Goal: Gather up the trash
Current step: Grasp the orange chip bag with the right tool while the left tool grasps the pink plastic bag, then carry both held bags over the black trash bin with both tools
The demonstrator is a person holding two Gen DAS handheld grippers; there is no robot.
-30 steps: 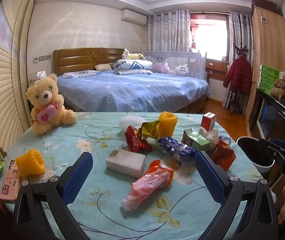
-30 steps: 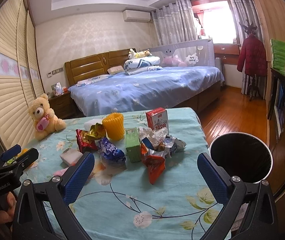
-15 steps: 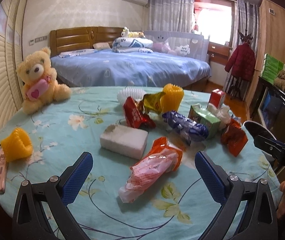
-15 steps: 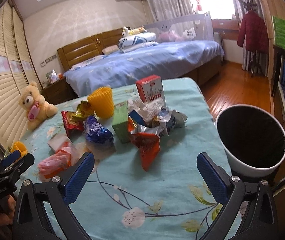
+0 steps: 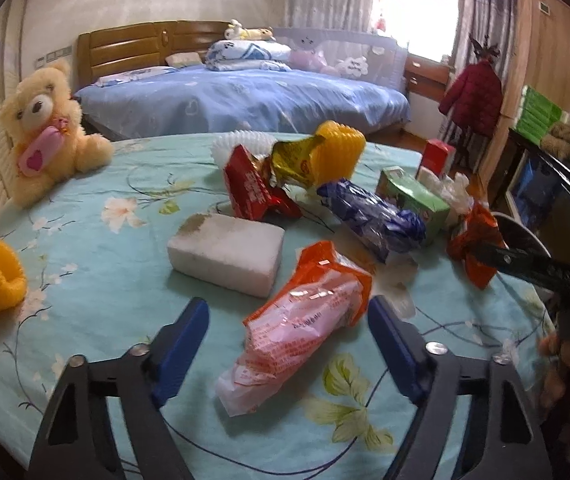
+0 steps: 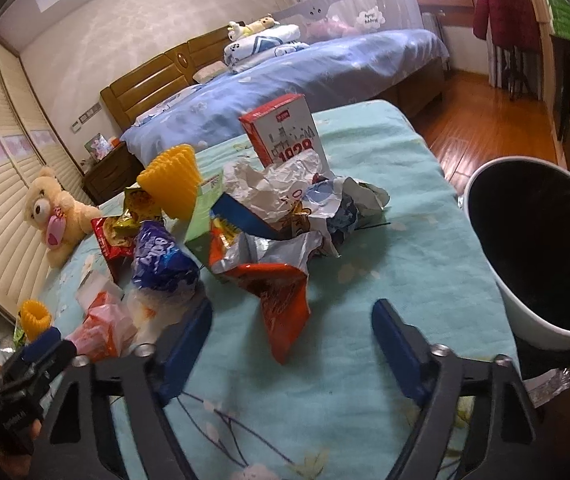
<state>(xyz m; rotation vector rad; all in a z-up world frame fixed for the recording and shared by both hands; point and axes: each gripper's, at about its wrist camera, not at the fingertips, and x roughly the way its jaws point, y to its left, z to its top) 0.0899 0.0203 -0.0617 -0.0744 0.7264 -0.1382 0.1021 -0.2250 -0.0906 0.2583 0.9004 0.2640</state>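
Trash lies heaped on a table with a teal flowered cloth (image 5: 85, 240). In the left wrist view a pink and orange snack wrapper (image 5: 305, 320) lies between the blue pads of my left gripper (image 5: 289, 332). The jaws are closing, and the pads are still clear of the wrapper. In the right wrist view a crumpled orange-red wrapper (image 6: 281, 300) lies between the pads of my right gripper (image 6: 291, 328). These jaws are closing too, without touching it. A white bin with a black liner (image 6: 545, 248) stands off the table's right edge.
Also on the cloth: a white foam block (image 5: 225, 256), a blue wrapper (image 5: 369, 220), a red wrapper (image 5: 249, 188), a yellow foam sleeve (image 5: 337, 148), a green carton (image 5: 413, 196), a red-white carton (image 6: 285, 132) and crumpled paper (image 6: 281, 188). A teddy bear (image 5: 45, 132) sits far left.
Both grippers have come forward and down toward the table, each over a wrapper. Both pairs of jaws stand narrower than in the earlier frames.
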